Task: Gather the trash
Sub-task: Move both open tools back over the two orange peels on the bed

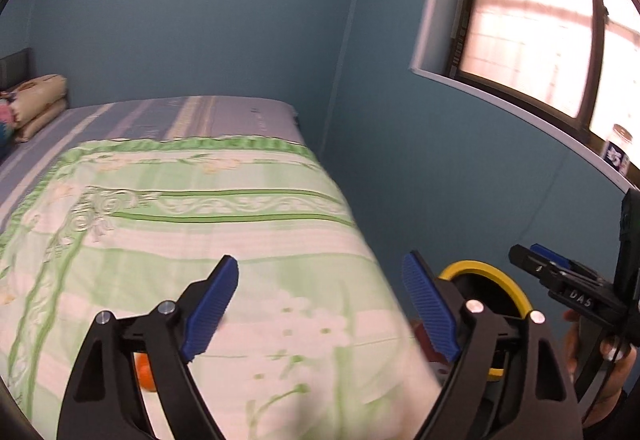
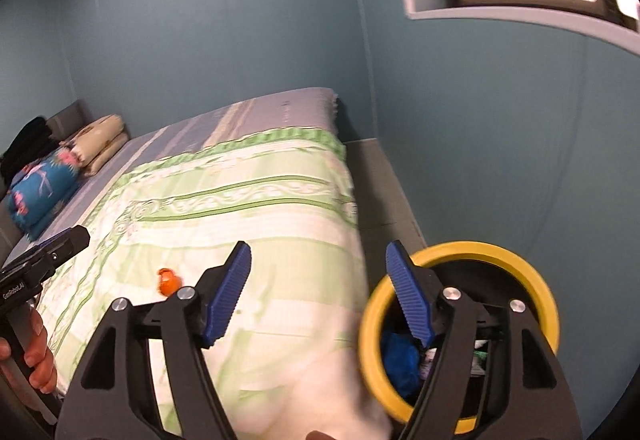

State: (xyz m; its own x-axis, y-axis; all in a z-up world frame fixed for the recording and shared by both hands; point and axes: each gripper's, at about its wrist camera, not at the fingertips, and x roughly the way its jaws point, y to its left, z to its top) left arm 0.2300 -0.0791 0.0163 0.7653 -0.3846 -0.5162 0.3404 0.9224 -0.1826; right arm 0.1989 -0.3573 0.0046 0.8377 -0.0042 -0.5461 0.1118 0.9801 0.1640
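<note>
Both tongs, left gripper (image 1: 320,308) and right gripper (image 2: 318,294), hang spread and empty. 1 orange scrap (image 2: 168,281) lies on the bedspread (image 2: 248,208); pinch it lightly, avoiding fabric, then carry it to the yellow-rimmed bin (image 2: 536,280).

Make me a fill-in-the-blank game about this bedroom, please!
1. The trash bin has a ____ rim.
2. The small orange thing lies on the ____.
3. The right gripper has its blue fingers spread ____.
4. The bin stands on the floor beside the ____.

Missing words: yellow; bed; open; bed
</note>
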